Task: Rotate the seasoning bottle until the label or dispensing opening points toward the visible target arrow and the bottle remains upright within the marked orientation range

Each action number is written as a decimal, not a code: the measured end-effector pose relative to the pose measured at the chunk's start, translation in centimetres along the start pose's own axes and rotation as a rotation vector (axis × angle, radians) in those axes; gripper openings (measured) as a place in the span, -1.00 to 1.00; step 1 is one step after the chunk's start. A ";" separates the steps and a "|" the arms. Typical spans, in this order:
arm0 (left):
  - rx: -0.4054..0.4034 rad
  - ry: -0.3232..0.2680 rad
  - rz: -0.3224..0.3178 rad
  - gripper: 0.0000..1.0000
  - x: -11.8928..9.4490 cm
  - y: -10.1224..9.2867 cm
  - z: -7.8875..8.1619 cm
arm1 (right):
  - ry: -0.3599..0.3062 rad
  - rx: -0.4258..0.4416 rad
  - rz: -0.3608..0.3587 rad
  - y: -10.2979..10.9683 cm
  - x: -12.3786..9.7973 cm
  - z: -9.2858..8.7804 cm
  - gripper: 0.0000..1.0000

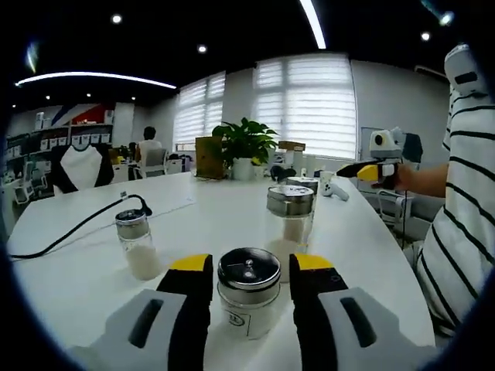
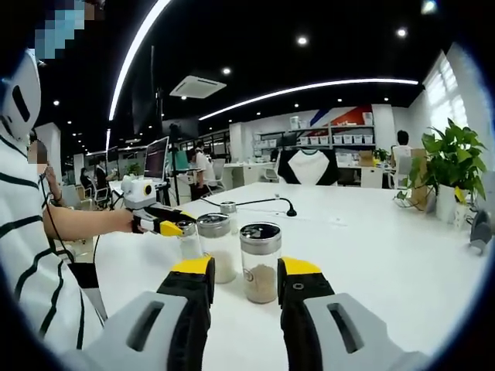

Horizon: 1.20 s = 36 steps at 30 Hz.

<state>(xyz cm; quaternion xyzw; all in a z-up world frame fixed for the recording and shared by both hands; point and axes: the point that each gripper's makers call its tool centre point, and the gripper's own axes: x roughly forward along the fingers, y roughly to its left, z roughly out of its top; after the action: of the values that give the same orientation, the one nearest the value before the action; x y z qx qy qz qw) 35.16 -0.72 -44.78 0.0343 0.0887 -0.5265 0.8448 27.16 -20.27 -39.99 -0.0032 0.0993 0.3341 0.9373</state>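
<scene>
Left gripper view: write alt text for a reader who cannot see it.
A squat glass seasoning jar with a shiny metal lid stands upright on a white table, between the open yellow-tipped black fingers of the left gripper. Two more glass shaker jars, one left and one behind, stand nearby.

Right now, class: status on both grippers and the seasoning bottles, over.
Left gripper open, jaws flanking a labelled bottle. Right gripper open, short of another bottle. Black cable lies off to one side.
</scene>
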 end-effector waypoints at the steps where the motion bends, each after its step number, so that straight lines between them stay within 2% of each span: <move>1: -0.002 0.017 0.007 -0.24 0.0 0.1 -0.3 | 0.005 0.002 -0.001 0.0 0.0 -0.2 -0.39; 3: 0.005 0.023 0.011 -0.33 0.0 0.1 -0.5 | 0.010 0.001 0.000 0.1 0.0 -0.3 -0.39; 8: -0.004 0.019 0.020 -0.33 -0.1 0.0 -0.4 | 0.003 -0.002 -0.019 -0.3 -0.2 -0.2 -0.39; 11: -0.007 0.011 0.048 -0.33 -0.2 -0.1 -0.4 | -0.008 0.011 -0.028 -0.7 -0.3 -0.1 -0.39; 17: -0.008 0.041 0.126 -0.33 0.1 0.1 -0.5 | 0.003 0.015 -0.031 -0.8 0.0 -0.5 -0.40; 26: -0.022 0.025 0.285 -0.33 0.1 0.3 -0.6 | -0.002 0.016 -0.021 -0.5 0.3 -0.4 -0.40; 31: -0.041 -0.046 0.408 -0.33 -0.2 0.8 -0.6 | -0.003 0.036 -0.031 -0.6 0.4 -0.7 -0.40; 36: -0.037 -0.062 0.475 -0.33 -0.1 0.9 -0.7 | -0.011 0.063 -0.036 -1.1 0.7 -0.4 -0.42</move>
<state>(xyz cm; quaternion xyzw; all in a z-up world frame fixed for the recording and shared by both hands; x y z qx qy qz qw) 35.86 -0.16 -45.47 0.0224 0.0616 -0.3123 0.9477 28.26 -20.70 -40.60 0.0264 0.1044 0.3139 0.9433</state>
